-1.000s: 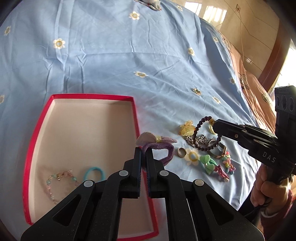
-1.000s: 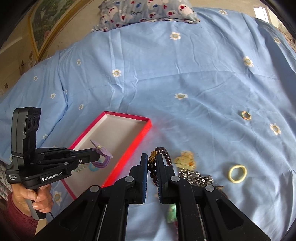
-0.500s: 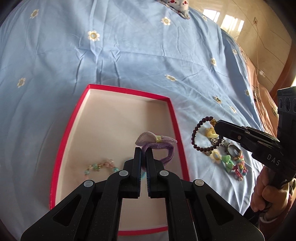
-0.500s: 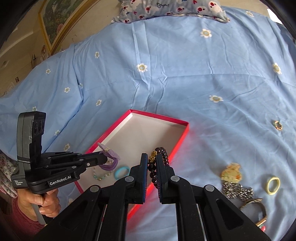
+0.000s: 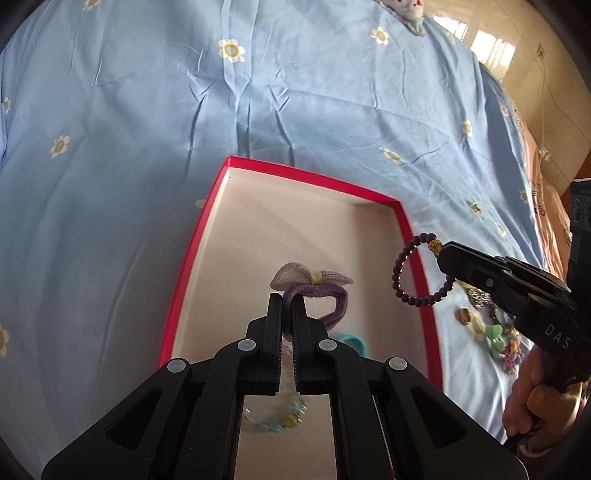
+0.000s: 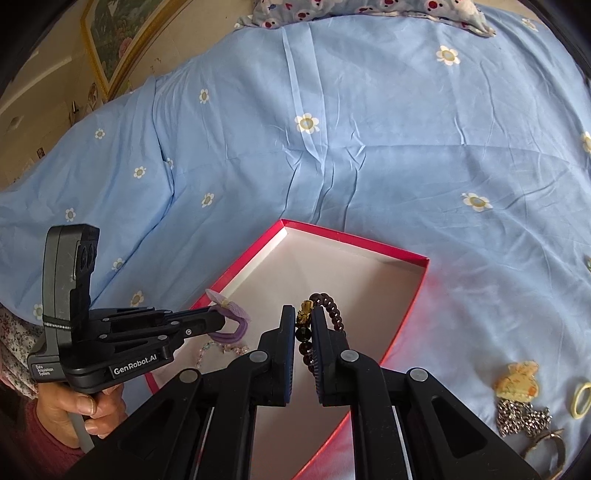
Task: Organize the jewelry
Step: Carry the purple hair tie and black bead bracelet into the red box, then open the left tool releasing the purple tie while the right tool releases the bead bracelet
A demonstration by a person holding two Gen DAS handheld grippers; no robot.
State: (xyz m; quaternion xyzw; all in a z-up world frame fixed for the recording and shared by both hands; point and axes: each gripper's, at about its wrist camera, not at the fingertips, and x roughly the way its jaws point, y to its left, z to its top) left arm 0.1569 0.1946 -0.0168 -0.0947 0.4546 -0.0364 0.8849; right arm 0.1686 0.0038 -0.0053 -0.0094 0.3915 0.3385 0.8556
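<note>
Above the blue bedspread (image 5: 295,110), left tool (image 5: 287,301) clamped on purple scrunchie (image 5: 325,295), right tool (image 6: 303,314) on beaded bracelet (image 6: 330,308).

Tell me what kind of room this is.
Most likely a bedroom: the work happens on a bed under a blue flowered sheet, with a patterned pillow at its head and a framed picture on the wall.

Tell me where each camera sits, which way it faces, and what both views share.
Left wrist: on the left gripper, looking along its fingers at the red box; it pinches the purple hair tie. The right gripper and its hand show.
Right wrist: on the right gripper, facing the box from the other side, pinching the bead bracelet. The left gripper and hand show.
Shared: box, both items, blue bedsheet.
</note>
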